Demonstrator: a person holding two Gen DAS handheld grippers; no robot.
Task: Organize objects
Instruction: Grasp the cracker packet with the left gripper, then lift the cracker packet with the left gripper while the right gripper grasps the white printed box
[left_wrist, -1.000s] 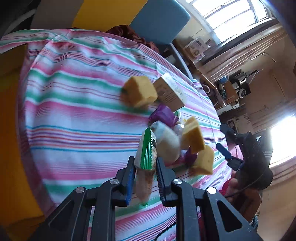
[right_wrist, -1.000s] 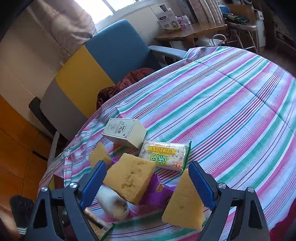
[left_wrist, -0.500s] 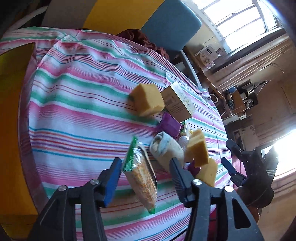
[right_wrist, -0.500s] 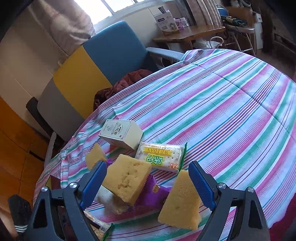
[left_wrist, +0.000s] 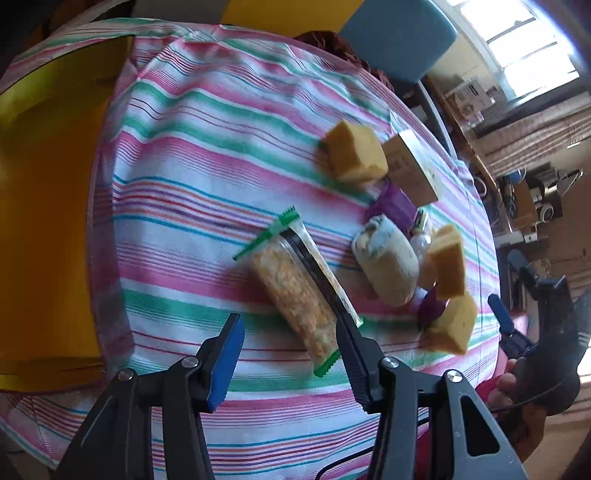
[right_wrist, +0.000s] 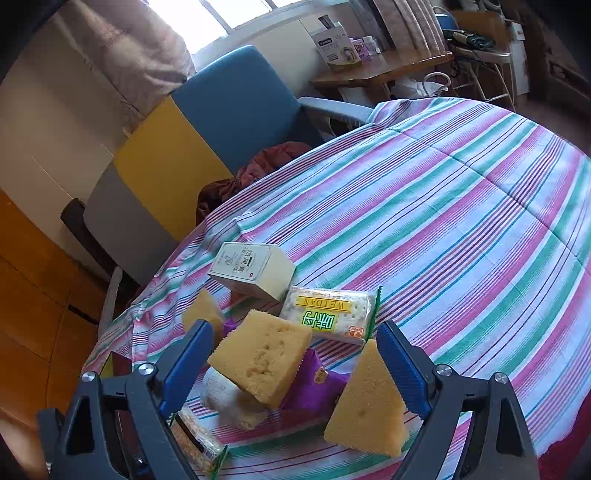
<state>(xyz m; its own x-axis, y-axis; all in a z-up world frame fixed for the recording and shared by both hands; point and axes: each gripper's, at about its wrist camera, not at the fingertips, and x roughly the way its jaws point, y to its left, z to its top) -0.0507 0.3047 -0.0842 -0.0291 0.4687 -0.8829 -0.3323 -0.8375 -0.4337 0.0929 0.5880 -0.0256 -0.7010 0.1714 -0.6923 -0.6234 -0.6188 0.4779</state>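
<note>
Left wrist view: my left tongs (left_wrist: 288, 350) gape wide and empty, the clear green-edged cracker packet (left_wrist: 299, 291) lying just ahead between them. My right tongs (right_wrist: 295, 354) also stand wide, over yellow sponge wedges (right_wrist: 264, 360) still jumbled together. I judge most sorting remains.

Snack packet (left_wrist: 301, 286) on tablecloth (left_wrist: 192, 158), left of roll (left_wrist: 388, 264).

Tablecloth (right_wrist: 461, 221) striped pink, green, white and blue; sponges (right_wrist: 264, 363) yellow; snack packet (left_wrist: 393, 203) purple; chair (right_wrist: 236, 107) blue.
</note>
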